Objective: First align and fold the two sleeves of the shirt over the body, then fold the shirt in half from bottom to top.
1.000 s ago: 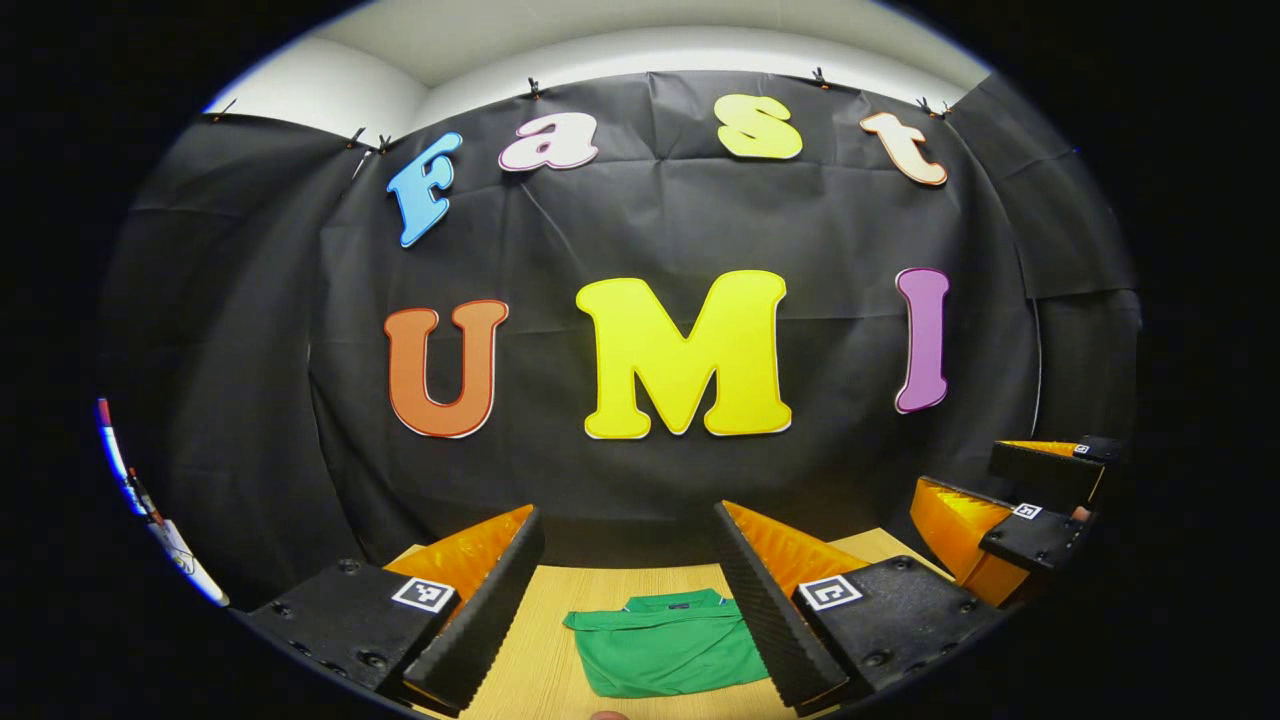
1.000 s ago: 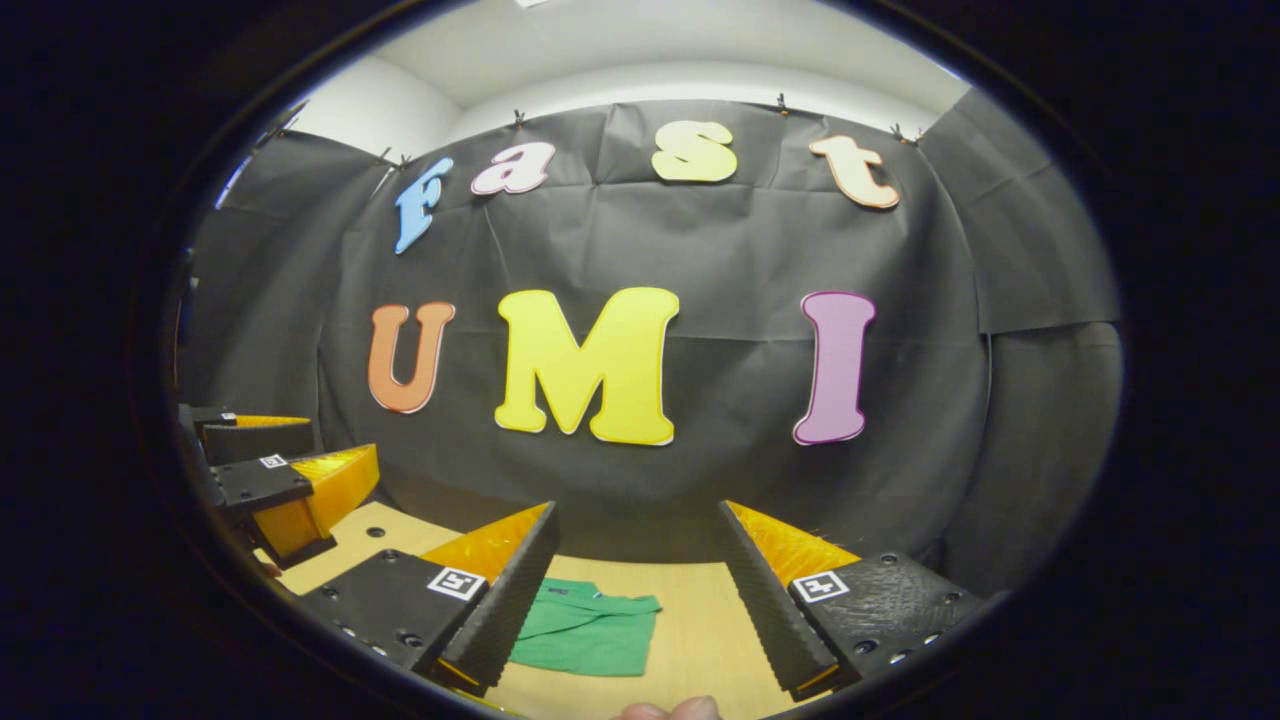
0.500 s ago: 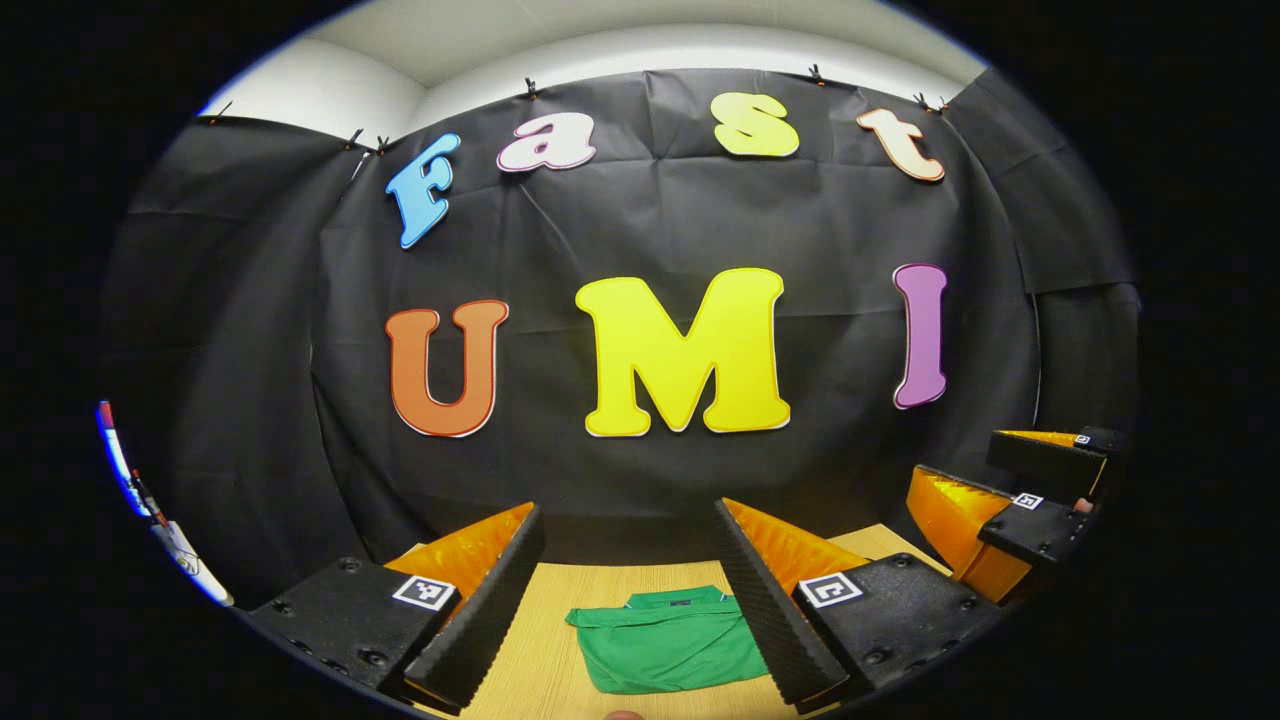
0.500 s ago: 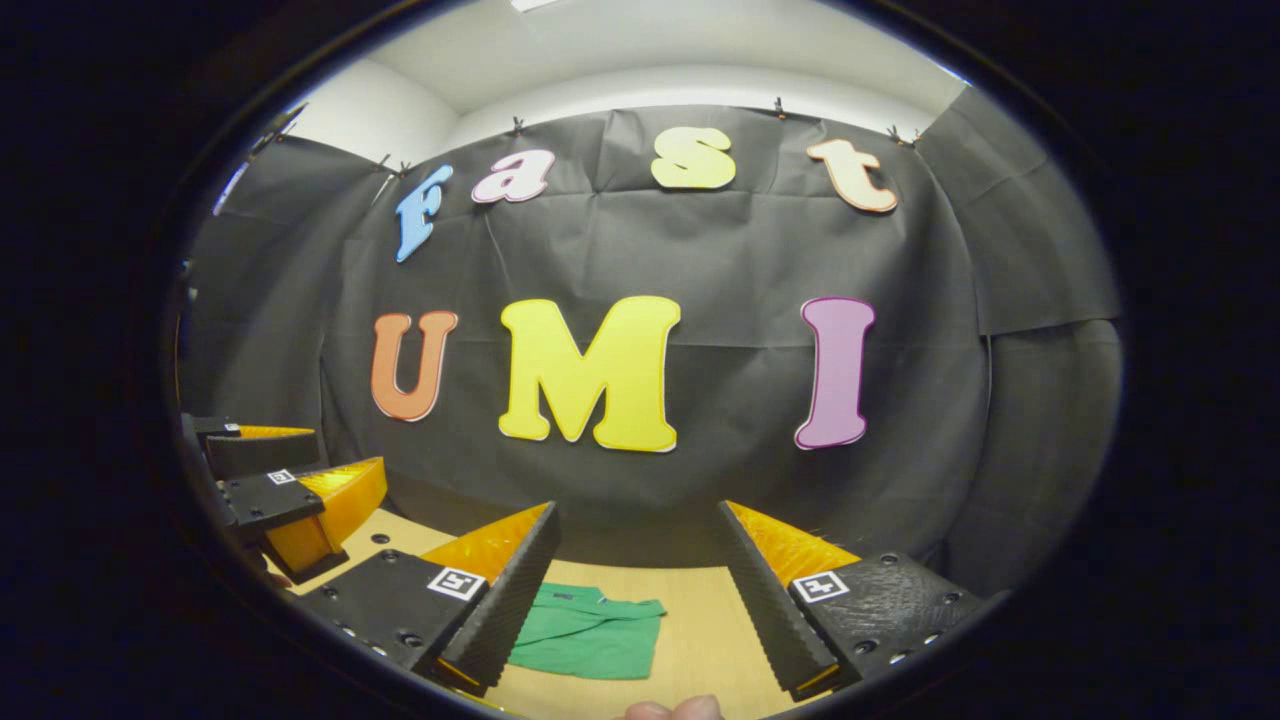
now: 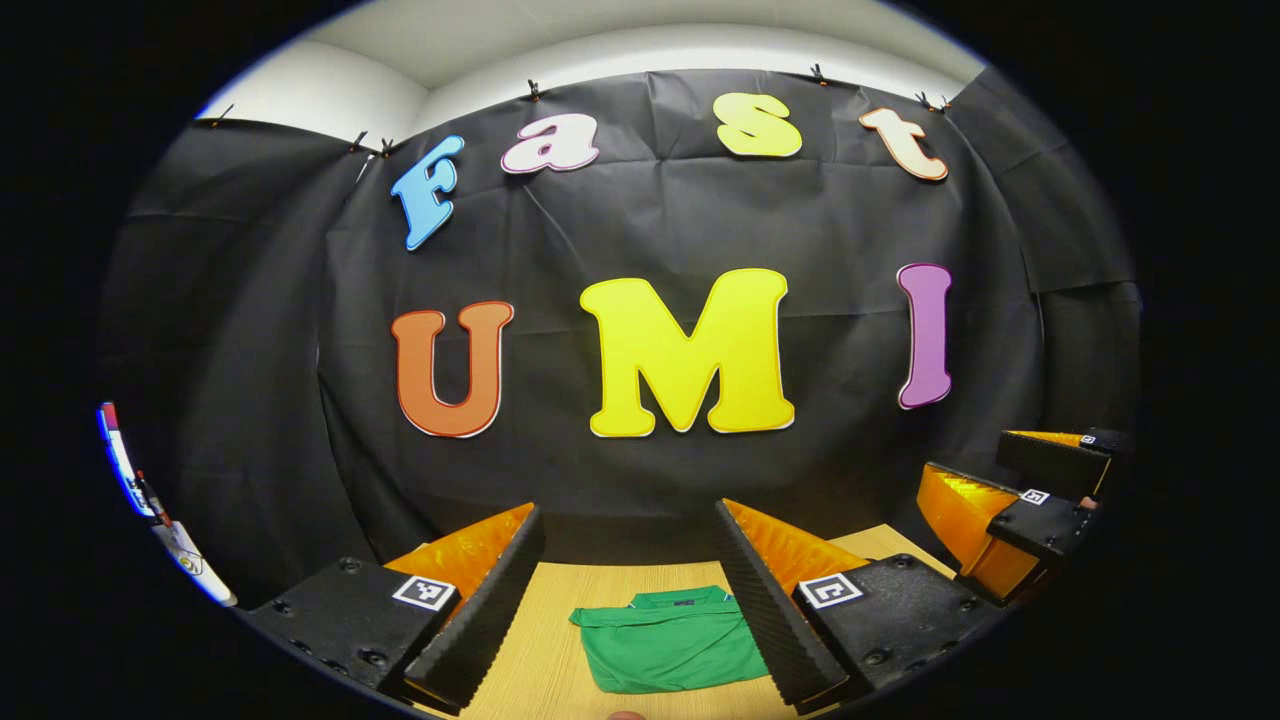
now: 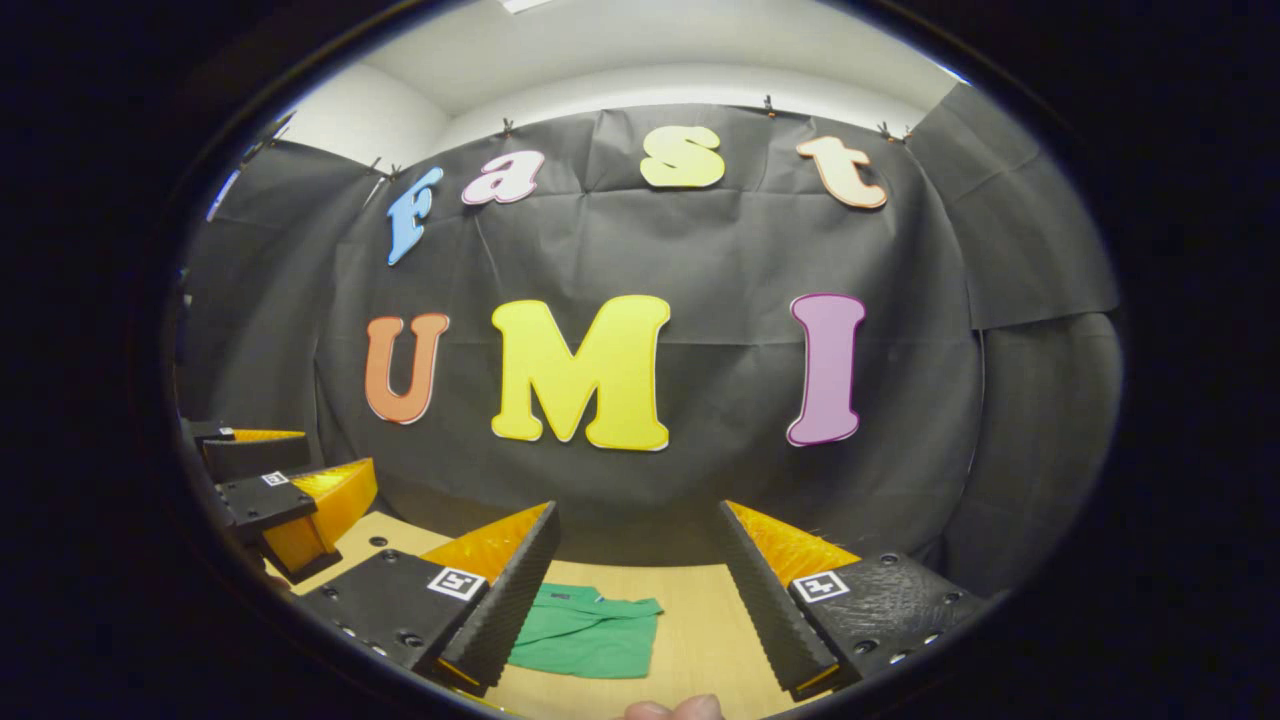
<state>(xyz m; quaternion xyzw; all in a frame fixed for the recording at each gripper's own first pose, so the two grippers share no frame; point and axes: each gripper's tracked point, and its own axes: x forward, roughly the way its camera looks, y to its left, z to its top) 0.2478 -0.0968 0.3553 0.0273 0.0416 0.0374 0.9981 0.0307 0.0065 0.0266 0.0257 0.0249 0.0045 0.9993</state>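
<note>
On light wooden tabletop (image 5: 545, 660) we see green collared shirt (image 5: 670, 650) seemingly folded already, both grippers (image 5: 630, 600) (image 6: 635, 600) wide, empty; next: retreat.

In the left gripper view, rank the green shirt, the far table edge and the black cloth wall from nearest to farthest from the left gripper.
1. Green shirt, folded on the table just ahead of the left gripper.
2. Far table edge, beyond the shirt's collar.
3. Black cloth wall, behind the table.
</note>
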